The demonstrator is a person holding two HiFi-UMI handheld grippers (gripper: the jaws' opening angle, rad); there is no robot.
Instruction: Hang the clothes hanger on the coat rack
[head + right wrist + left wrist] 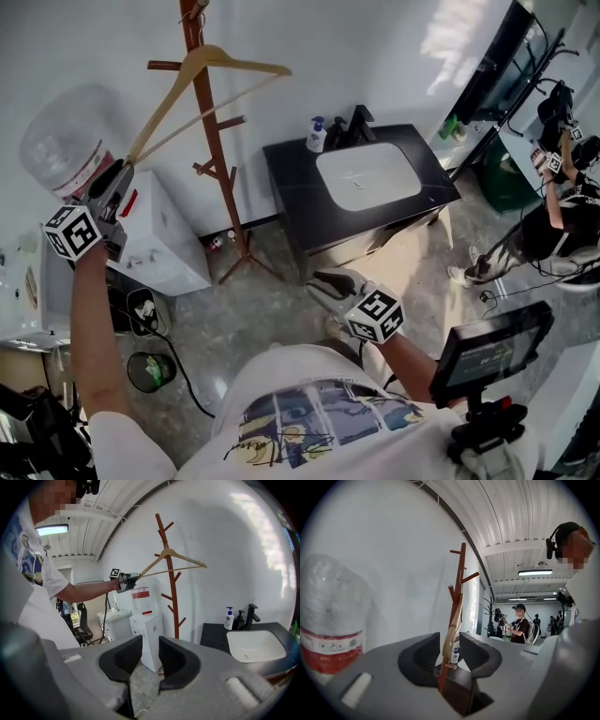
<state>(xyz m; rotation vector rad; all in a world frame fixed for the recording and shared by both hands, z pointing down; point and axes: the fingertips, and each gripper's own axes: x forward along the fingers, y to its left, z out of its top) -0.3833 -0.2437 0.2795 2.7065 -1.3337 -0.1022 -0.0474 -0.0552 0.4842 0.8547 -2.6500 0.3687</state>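
Observation:
A wooden clothes hanger (234, 64) rests with its apex against the top of the brown coat rack (220, 150); its hook is hard to make out. My left gripper (122, 169) is raised at the hanger's lower left end. In the left gripper view the hanger (452, 630) stands edge-on between the jaws of the left gripper (450, 651), with a gap beside it, so the jaws are open around it. The right gripper view shows the hanger (178, 555), the rack (174, 606) and my left gripper (129, 580) from the side. My right gripper (323, 281) (150, 660) hangs low, open and empty.
A water dispenser (164, 244) with a clear bottle (61, 141) stands left of the rack. A black vanity (291, 159) with a white sink and a soap bottle (317, 136) is to the right. Another person (553, 225) stands far right; a monitor (492, 347) is close by.

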